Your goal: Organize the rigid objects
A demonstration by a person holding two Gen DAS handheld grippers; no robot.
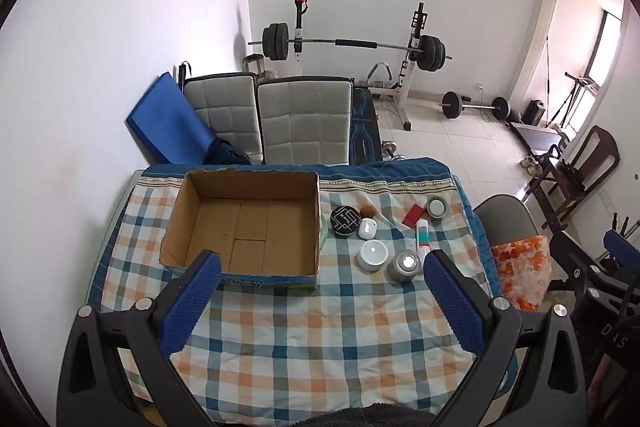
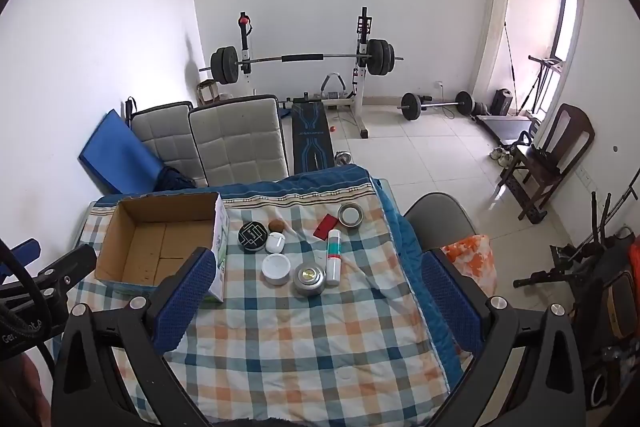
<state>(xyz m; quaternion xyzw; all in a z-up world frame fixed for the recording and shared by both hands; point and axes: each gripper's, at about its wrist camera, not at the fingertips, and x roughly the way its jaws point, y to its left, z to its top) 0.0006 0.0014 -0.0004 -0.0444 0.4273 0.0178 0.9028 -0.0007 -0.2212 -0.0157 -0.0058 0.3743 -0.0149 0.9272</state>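
An empty open cardboard box (image 1: 244,227) (image 2: 160,241) stands at the left on the checked tablecloth (image 1: 304,323) (image 2: 304,331). To its right lie several small objects: a black round tin (image 1: 343,221) (image 2: 252,235), a white earbud case (image 1: 368,229) (image 2: 274,242), a white round puck (image 1: 373,254) (image 2: 276,269), a silver round tin (image 1: 405,265) (image 2: 309,279), a white tube (image 1: 422,237) (image 2: 333,257), a red card (image 1: 414,215) (image 2: 325,225), a tape roll (image 1: 437,207) (image 2: 350,215) and a brown ball (image 1: 367,211) (image 2: 276,225). My left gripper (image 1: 320,275) and my right gripper (image 2: 316,275) are both open and empty, above the near part of the table.
Two white padded chairs (image 1: 280,119) and a blue mat (image 1: 168,123) stand behind the table. A grey chair with an orange-patterned bag (image 1: 524,273) (image 2: 472,259) is at the table's right edge. A barbell rack (image 1: 352,45) and weights stand on the tiled floor beyond.
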